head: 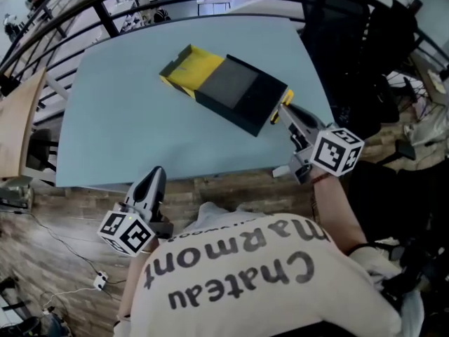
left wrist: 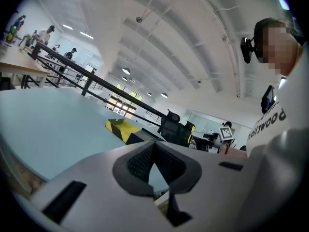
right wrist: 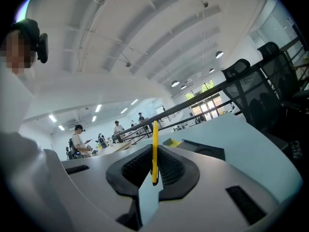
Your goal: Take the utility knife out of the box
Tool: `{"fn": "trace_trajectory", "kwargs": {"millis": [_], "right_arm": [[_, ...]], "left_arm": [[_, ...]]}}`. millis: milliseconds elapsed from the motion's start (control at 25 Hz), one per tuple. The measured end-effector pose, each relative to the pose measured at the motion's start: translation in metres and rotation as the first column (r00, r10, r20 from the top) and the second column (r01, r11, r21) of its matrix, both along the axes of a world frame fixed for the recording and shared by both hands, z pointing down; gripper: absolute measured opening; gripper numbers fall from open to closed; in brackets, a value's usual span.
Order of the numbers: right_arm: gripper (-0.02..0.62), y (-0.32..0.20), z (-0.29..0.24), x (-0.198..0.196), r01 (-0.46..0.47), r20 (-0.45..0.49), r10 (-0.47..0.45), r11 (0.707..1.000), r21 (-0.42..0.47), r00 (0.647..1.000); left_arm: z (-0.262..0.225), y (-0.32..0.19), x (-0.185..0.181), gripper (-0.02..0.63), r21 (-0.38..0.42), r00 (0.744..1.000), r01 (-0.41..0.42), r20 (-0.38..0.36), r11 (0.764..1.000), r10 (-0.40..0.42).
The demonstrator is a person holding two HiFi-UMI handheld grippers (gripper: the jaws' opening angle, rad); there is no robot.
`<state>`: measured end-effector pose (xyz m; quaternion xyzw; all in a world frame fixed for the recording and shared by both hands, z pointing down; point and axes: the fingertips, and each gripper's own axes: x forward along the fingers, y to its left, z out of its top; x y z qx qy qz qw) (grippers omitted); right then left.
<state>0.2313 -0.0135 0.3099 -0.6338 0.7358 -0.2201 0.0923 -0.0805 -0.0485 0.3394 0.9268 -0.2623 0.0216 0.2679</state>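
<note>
On a pale blue table (head: 140, 125), a black and yellow box (head: 242, 93) is laid flat, with its yellow tray (head: 188, 69) slid partly out of the black sleeve. Just beside the sleeve's other end, the right gripper (head: 283, 108) is clamped on a thin yellow utility knife (right wrist: 154, 151), held outside the box. At the table's near edge, the left gripper (head: 156, 175) is seen with its fingers pressed together and nothing between them.
</note>
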Motion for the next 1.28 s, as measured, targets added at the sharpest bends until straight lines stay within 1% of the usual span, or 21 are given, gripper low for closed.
{"fn": "trace_trajectory", "kwargs": {"millis": [80,240,480,600,800,960,1120,1280], "right_arm": [[0.052,0.021,0.001,0.015,0.005,-0.026,-0.005,1.000,-0.001,1.000],[0.052,0.066,-0.009,0.049,-0.047,-0.066,0.048,0.999,0.010,0.997],[0.052,0.136,0.009,0.095,-0.079,-0.052,0.078,0.997,-0.016,0.996],[0.052,0.164,0.019,0.113,-0.085,-0.031,0.084,0.996,-0.035,0.996],[0.052,0.196,0.023,0.131,-0.052,-0.039,0.051,0.998,-0.040,0.998],[0.052,0.209,0.025,0.138,-0.024,-0.048,0.022,0.999,-0.043,0.999],[0.052,0.212,0.033,0.137,0.013,-0.040,-0.015,0.999,-0.050,0.999],[0.052,0.215,0.042,0.138,0.031,-0.036,-0.033,0.998,-0.058,0.999]], "left_arm": [[0.002,0.016,0.018,0.002,-0.017,1.000,0.001,-0.008,1.000,-0.001],[0.001,0.049,0.063,0.002,-0.033,0.999,-0.043,-0.004,0.999,0.043],[-0.008,0.098,0.129,0.002,-0.019,0.994,-0.108,-0.009,0.994,0.108],[-0.006,0.125,0.151,0.002,-0.015,0.992,-0.124,0.004,0.992,0.124],[0.005,0.165,0.167,0.003,-0.038,0.996,-0.094,0.005,0.995,0.094],[0.012,0.194,0.170,0.002,-0.055,0.998,-0.068,0.011,0.996,0.069],[0.017,0.206,0.164,0.002,-0.061,0.999,-0.024,0.025,0.998,0.025],[0.022,0.214,0.163,0.002,-0.062,1.000,-0.004,0.030,0.998,0.006]]}}
